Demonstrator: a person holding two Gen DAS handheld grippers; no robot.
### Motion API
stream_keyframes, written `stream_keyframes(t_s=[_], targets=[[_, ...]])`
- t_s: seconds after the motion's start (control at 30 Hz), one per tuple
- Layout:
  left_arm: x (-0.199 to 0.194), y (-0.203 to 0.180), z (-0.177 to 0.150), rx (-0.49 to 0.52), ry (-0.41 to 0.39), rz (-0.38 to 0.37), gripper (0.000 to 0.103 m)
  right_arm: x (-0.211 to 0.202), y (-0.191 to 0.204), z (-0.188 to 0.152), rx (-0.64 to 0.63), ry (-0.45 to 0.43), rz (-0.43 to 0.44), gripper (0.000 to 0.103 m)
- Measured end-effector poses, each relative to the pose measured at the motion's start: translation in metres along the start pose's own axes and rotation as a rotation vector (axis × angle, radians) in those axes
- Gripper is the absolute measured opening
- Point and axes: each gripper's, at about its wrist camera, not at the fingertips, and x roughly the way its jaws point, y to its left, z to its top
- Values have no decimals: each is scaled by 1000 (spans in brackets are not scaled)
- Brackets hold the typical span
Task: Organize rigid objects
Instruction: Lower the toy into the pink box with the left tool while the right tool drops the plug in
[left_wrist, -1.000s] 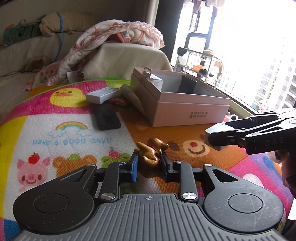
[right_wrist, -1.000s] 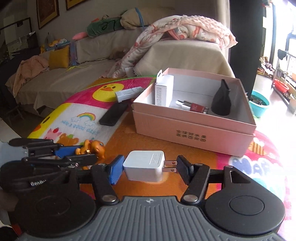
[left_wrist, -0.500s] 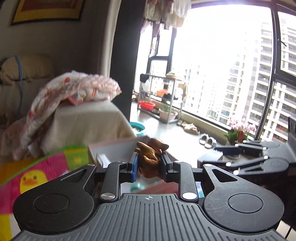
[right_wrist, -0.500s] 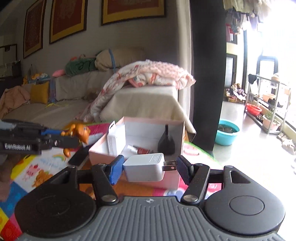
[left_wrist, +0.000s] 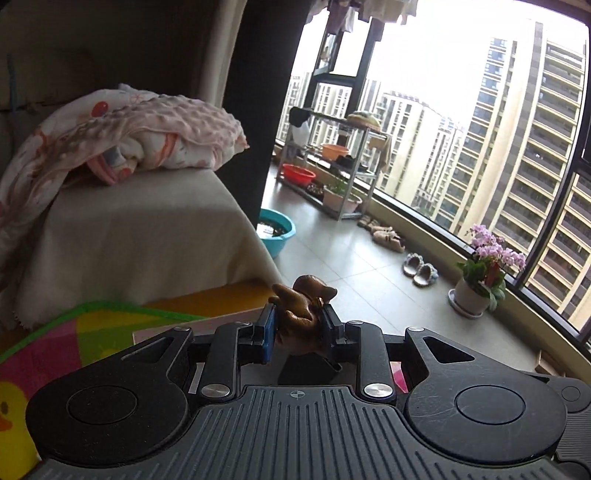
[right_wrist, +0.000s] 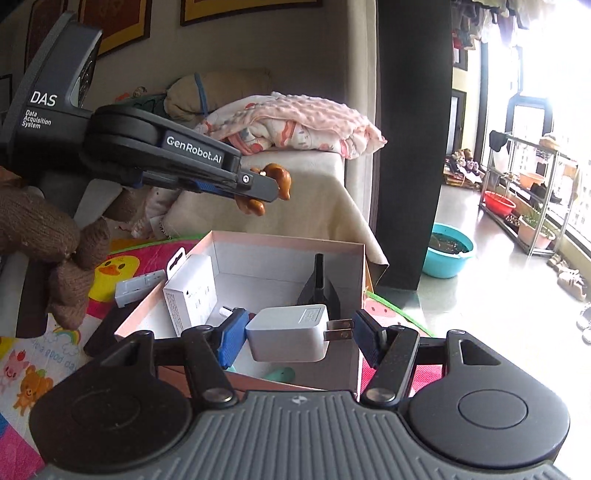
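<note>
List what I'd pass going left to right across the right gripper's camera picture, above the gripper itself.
Brown knitted sleeve → orange toy figure in the other hand-held gripper → black nozzle in the pink box → blue basin → metal shelf rack.

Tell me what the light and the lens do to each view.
Left wrist view: the window is bright, the towers pale but readable, the wall top left dark, straight frames bowed by the fisheye; the figurine is sharp. Right wrist view: glare blows out the right edge; the box and charger are evenly lit and sharp.
</note>
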Motion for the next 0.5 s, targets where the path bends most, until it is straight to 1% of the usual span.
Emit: stream_keyframes(t_s=[0.1,0.17,0.23,0.37,0.43,0.5], targets=[[8,9,-7,-13,24,3,30,13,-2,-2,18,30,4,63],[8,15,-8,-25,11,20,30,18,-5,-3,44,31,27,64],[-1,23,-7,-48,-16,28,30,19,-4,-4,48,28,41,70],[-24,38,-4,-97,-66,17,30,9,3,-5,25,0,36,70],[-40,43,-5,-94,-93,40,30,2,6,-7,11,-14,29,70],[-56,48,-9,-83,-114,86,30,-8,10,-13,-7,-28,34,70]])
